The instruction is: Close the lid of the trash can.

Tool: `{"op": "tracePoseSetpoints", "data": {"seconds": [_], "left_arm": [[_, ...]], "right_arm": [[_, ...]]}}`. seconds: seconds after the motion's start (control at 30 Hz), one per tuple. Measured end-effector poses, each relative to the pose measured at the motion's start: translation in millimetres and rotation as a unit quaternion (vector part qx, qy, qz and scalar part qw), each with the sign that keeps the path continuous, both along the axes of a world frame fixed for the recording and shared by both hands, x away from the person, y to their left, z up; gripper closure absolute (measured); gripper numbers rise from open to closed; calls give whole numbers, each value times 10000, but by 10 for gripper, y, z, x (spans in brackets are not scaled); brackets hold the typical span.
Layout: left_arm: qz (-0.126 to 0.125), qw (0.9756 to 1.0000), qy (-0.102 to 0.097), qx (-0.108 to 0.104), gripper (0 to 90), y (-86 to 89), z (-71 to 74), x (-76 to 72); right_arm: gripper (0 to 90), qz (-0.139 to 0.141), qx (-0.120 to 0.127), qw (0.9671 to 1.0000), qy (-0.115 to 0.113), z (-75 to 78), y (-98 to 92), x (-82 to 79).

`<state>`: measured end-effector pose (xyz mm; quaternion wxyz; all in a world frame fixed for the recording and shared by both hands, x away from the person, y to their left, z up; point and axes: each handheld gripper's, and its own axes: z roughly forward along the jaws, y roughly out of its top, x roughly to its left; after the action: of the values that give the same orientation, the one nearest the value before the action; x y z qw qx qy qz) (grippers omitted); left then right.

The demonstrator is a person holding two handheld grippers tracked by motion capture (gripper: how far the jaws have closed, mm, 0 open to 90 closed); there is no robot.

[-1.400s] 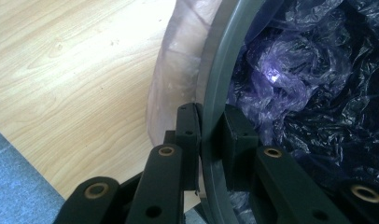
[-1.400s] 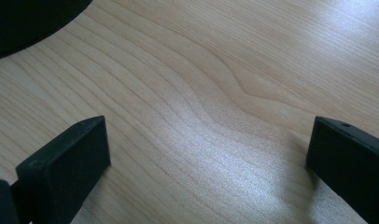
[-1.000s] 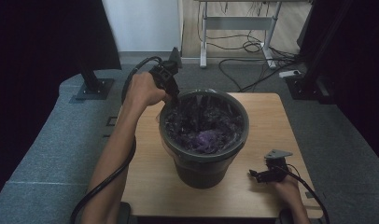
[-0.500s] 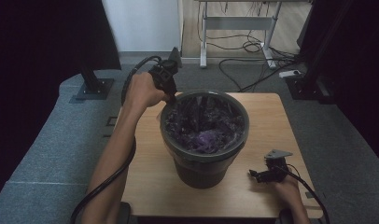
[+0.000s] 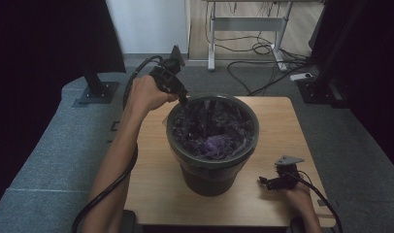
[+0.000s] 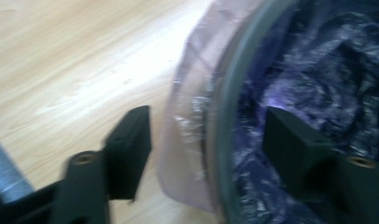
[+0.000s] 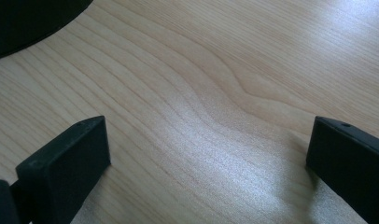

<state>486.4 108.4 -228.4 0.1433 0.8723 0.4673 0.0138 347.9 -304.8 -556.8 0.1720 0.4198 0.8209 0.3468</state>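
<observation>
A dark bucket (image 5: 212,167) stands in the middle of the wooden table (image 5: 151,194), lined with a crumpled purple plastic bag (image 5: 214,131). My left gripper (image 5: 184,100) is at the bucket's far-left rim, open. Its jaws straddle the rim (image 6: 225,121), one outside by the folded-over bag edge (image 6: 187,130) and one inside over the liner (image 6: 318,70). My right gripper (image 5: 264,181) rests low over the table at the front right, open, with bare wood (image 7: 206,140) between its jaws. The bucket's base (image 7: 29,21) shows at the top left of the right gripper view.
Grey padded flooring (image 5: 49,160) lies to the left of the table. A desk frame with loose cables (image 5: 253,43) stands behind it, and dark stands (image 5: 95,87) flank the back corners. A thick cable (image 5: 107,189) trails from my left gripper down along the forearm.
My left hand has shifted slightly at the bucket's far-left rim, staying close to the bag edge. The right gripper has not moved.
</observation>
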Motion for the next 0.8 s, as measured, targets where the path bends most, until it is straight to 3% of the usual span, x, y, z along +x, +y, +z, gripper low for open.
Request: {"op": "tracePoseSetpoints", "data": {"seconds": [0.07, 0.3, 0.53, 0.57, 0.8], "left_arm": [[25, 10000, -17, -42, 241, 51, 8, -6], [71, 9993, -323, -189, 164, 222, -6, -25], [46, 9963, -802, -311, 125, 389, -18, -47], [38, 9957, -865, -325, 67, 410, -23, -50], [134, 9944, -987, -360, 29, 573, -80, -73]], "right_arm": [[0, 9, -3, 10000, -5, 0, -1, 0], [0, 9, -4, 10000, -5, 0, -1, 0], [0, 9, -4, 10000, -5, -1, -1, 0], [0, 9, -4, 10000, -6, -1, -1, 0], [0, 9, -4, 10000, -6, -1, -1, 0]]}}
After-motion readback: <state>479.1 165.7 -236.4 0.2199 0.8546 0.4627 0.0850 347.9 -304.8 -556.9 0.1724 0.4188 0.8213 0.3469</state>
